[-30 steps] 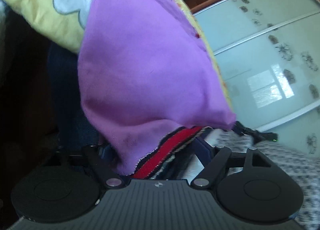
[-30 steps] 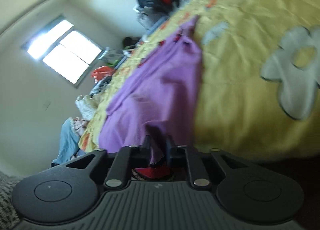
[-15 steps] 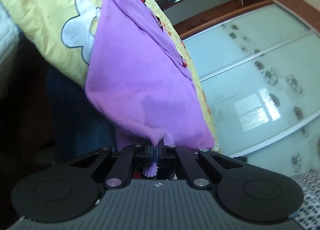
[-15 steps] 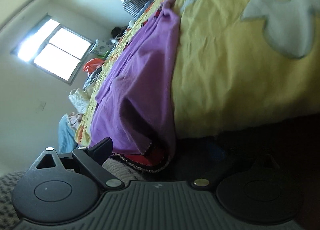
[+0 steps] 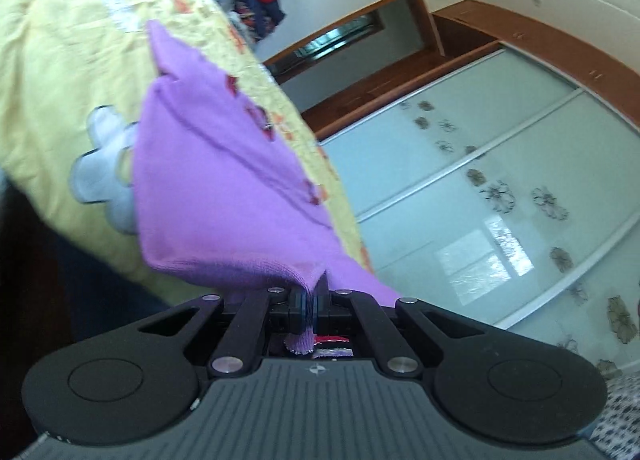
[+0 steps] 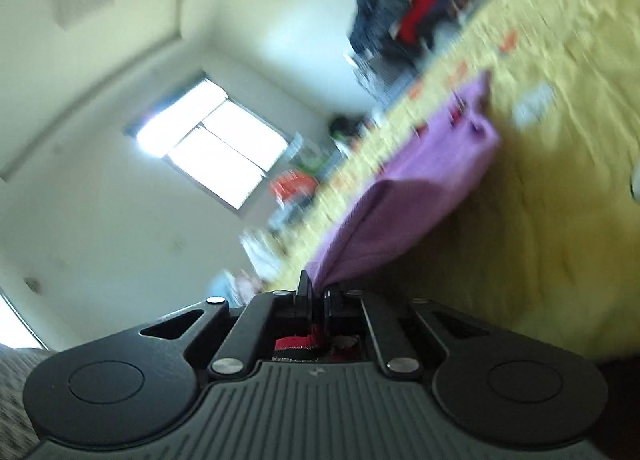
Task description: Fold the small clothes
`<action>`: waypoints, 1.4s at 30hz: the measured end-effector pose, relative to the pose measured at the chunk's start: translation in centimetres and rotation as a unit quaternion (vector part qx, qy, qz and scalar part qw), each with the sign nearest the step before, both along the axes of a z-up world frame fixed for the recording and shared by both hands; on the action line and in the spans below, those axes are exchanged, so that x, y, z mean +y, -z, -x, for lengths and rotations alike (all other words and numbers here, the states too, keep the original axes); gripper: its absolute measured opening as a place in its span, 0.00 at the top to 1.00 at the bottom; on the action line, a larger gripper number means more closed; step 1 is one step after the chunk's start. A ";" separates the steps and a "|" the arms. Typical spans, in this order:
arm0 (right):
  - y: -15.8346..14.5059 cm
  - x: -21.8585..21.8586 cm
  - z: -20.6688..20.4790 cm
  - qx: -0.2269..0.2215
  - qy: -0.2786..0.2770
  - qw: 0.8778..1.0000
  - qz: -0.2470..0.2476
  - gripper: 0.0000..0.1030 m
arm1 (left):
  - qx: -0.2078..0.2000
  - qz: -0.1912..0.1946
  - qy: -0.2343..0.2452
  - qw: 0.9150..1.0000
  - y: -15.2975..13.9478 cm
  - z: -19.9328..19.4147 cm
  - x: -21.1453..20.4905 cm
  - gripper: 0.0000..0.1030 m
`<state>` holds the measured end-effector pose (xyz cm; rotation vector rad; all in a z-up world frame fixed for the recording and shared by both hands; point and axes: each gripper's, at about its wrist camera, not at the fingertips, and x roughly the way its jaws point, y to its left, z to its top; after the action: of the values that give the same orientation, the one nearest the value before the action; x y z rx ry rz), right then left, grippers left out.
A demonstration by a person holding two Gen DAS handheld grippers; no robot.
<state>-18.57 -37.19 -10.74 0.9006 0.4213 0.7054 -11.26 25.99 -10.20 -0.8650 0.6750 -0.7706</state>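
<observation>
Pinching the near hem of the purple garment [image 5: 224,196], the left gripper [image 5: 309,302] pointed roughly level from lower centre of frame. The right gripper [image 6: 318,300], jaws having just closed, clamped another hem corner. Garment lay across the yellow bedspread [image 5: 60,60].

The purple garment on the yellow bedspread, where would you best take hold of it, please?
Probably its two near corners, approached from the bed's edge: the purple garment lies flat with that hem overhanging, and the left gripper and right gripper already pinch there.
</observation>
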 end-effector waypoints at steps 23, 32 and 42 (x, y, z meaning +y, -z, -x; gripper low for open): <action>3.4 -1.3 -27.8 0.175 0.024 0.980 -0.087 0.95 | 0.069 0.079 -0.132 0.986 -0.1 -19.0 0.8 0.99; 5.3 -0.5 -35.8 0.239 0.032 0.965 -0.106 0.93 | 0.157 0.116 -0.172 0.966 3.4 -24.2 2.1 0.99; 3.7 -0.4 -35.3 0.209 0.019 0.973 -0.094 0.41 | 0.171 0.105 -0.163 0.966 3.7 -24.3 2.5 0.76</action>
<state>16.75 -37.55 -14.41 1.2394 0.7179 0.5226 13.03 28.46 -13.93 -1.2857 0.7362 -0.4005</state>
